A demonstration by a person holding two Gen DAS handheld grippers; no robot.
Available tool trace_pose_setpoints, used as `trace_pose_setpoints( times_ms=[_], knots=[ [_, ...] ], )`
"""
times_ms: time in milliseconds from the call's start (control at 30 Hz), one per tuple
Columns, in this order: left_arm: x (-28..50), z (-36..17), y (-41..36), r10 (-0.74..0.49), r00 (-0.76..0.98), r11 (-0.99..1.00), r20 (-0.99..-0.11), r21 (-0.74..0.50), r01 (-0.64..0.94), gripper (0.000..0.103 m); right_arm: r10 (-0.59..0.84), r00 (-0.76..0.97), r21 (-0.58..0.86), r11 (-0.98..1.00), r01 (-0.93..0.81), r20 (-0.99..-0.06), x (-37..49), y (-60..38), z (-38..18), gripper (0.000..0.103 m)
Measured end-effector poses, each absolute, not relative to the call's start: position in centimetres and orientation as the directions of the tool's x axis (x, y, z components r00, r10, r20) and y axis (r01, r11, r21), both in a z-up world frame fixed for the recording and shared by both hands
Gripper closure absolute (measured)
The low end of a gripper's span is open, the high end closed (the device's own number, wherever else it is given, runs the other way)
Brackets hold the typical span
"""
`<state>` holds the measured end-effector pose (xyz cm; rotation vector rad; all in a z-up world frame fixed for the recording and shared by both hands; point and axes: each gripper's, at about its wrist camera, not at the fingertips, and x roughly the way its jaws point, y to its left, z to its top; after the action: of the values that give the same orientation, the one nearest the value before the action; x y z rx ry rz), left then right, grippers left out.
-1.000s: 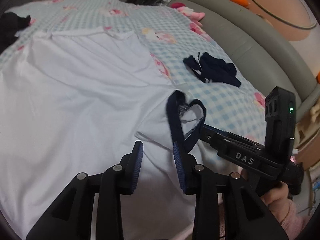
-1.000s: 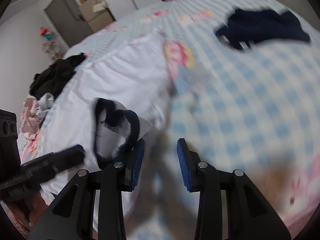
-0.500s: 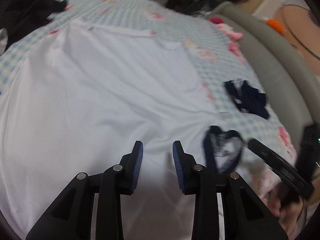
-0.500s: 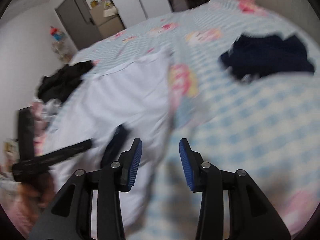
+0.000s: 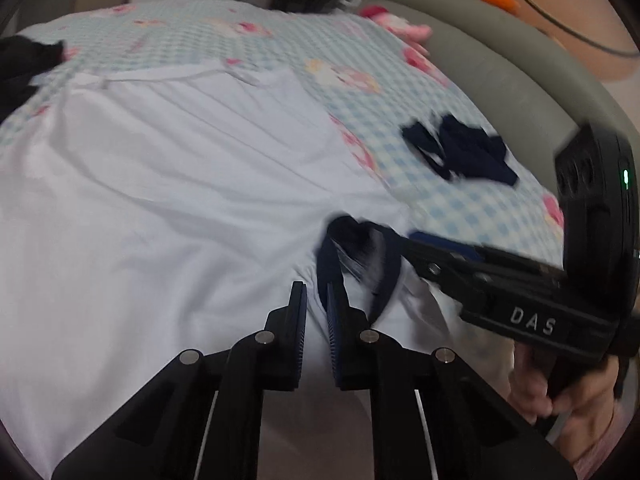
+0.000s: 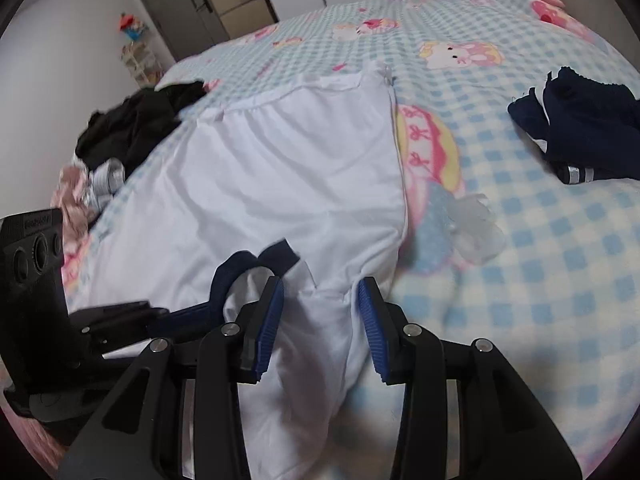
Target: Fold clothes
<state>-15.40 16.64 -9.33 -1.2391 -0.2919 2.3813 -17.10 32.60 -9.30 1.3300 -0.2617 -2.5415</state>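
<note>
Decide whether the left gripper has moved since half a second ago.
Yes. The left gripper has shifted right toward the navy collar, now beside its finger; its jaws have just been closing, with white shirt fabric between them.

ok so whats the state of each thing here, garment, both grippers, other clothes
white garment: spread flat on the bed, navy collar bunched at the near edge
left gripper: jaws just closed, pinching white fabric
right gripper: open, fabric between its jaws
navy clothing: crumpled
black clothing: heaped

White garment [image 6: 280, 184] spread flat on the checked bed [image 6: 540, 280], navy-trimmed near edge [image 6: 244, 268] bunched up; dark navy garment [image 6: 588, 136] crumpled apart.
</note>
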Motion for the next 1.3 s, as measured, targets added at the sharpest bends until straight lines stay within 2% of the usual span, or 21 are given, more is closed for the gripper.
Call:
trace_pose_setpoints(
  times_ms=[133, 200, 233, 267, 300, 333, 367, 500, 633, 667, 700, 767, 833, 933, 1067, 1100, 1167, 1233, 1300],
  knots=[
    [-15.9, -9.4, 13.8, 0.393, -0.519, -0.918, -0.759, -0.360, -0.168, 0.093, -0.217, -0.575, 0.216, -0.974, 0.071, -0.789, -17.0, 33.5, -10.0, 0.063],
    [-15.8, -9.3, 13.1, 0.426, -0.510, -0.903, -0.747, -0.389, -0.185, 0.092, -0.189, -0.564, 0.220, -0.975, 0.013, -0.804, -16.8, 35.0, -10.8, 0.063],
    [-15.7, -9.0, 13.0, 0.464, -0.500, -0.884, -0.731, -0.420, -0.205, 0.091, -0.230, -0.565, 0.279, -0.960, -0.001, -0.792, -16.6, 36.0, -11.0, 0.063],
    [-15.6, -8.7, 13.1, 0.498, -0.496, -0.865, -0.712, -0.449, -0.224, 0.086, -0.268, -0.567, 0.334, -0.943, -0.014, -0.779, -16.4, 37.0, -11.2, 0.063],
    [-15.6, -8.3, 13.5, 0.524, -0.493, -0.850, -0.694, -0.466, -0.247, 0.070, -0.281, -0.571, 0.355, -0.935, -0.019, -0.771, -16.2, 37.6, -11.0, 0.063],
    [-15.6, -7.9, 14.0, 0.545, -0.491, -0.837, -0.680, -0.476, -0.269, 0.061, -0.294, -0.575, 0.373, -0.927, -0.022, -0.764, -15.9, 38.1, -10.9, 0.063],
    [-15.7, -7.6, 14.7, 0.548, -0.493, -0.836, -0.676, -0.468, -0.287, 0.057, -0.306, -0.576, 0.375, -0.927, -0.001, -0.758, -15.8, 38.1, -10.8, 0.063],
    [-16.5, -7.7, 17.2, 0.568, -0.441, -0.823, -0.695, -0.461, -0.333, 0.057, -0.367, -0.564, 0.390, -0.917, 0.086, -0.739, -15.6, 36.9, -10.4, 0.063],
    [-16.8, -9.5, 19.7, 0.475, -0.396, -0.871, -0.786, -0.356, -0.337, 0.059, -0.339, -0.552, 0.328, -0.937, 0.123, -0.762, -15.8, 35.0, -10.8, 0.063],
    [-16.7, -10.1, 20.2, 0.440, -0.387, -0.885, -0.810, -0.319, -0.339, 0.063, -0.332, -0.550, 0.322, -0.939, 0.118, -0.767, -15.9, 34.9, -11.0, 0.063],
    [-16.4, -10.5, 20.4, 0.407, -0.394, -0.897, -0.824, -0.279, -0.343, 0.077, -0.325, -0.547, 0.316, -0.942, 0.113, -0.771, -16.0, 34.8, -11.3, 0.063],
    [-16.0, -10.6, 20.7, 0.345, -0.422, -0.918, -0.838, -0.206, -0.339, 0.089, -0.308, -0.554, 0.307, -0.947, 0.098, -0.773, -16.1, 35.0, -11.5, 0.063],
    [-16.1, -9.9, 20.3, 0.310, -0.449, -0.933, -0.838, -0.179, -0.312, 0.093, -0.272, -0.569, 0.276, -0.958, 0.081, -0.776, -16.1, 35.2, -11.4, 0.063],
    [-16.4, -8.8, 19.2, 0.237, -0.503, -0.959, -0.831, -0.117, -0.259, 0.093, -0.202, -0.591, 0.219, -0.975, 0.044, -0.781, -16.2, 35.7, -11.3, 0.063],
    [-17.0, -8.2, 16.9, 0.260, -0.509, -0.965, -0.820, -0.196, -0.175, 0.087, -0.173, -0.580, 0.229, -0.973, -0.023, -0.796, -16.3, 37.2, -11.7, 0.062],
    [-16.9, -8.0, 16.3, 0.278, -0.517, -0.961, -0.810, -0.227, -0.161, 0.079, -0.168, -0.594, 0.225, -0.974, -0.023, -0.787, -16.0, 37.3, -11.3, 0.062],
    [-16.5, -7.7, 15.7, 0.368, -0.517, -0.929, -0.772, -0.321, -0.182, 0.071, -0.157, -0.620, 0.217, -0.976, -0.023, -0.769, -15.5, 37.5, -10.6, 0.062],
    [-15.6, -7.5, 15.7, 0.448, -0.499, -0.894, -0.741, -0.380, -0.239, 0.071, -0.175, -0.644, 0.231, -0.973, -0.003, -0.745, -15.1, 37.4, -9.9, 0.061],
    [-14.5, -7.5, 16.7, 0.473, -0.480, -0.879, -0.738, -0.365, -0.306, 0.070, -0.251, -0.641, 0.276, -0.959, 0.063, -0.726, -15.0, 36.8, -9.5, 0.061]
  ],
)
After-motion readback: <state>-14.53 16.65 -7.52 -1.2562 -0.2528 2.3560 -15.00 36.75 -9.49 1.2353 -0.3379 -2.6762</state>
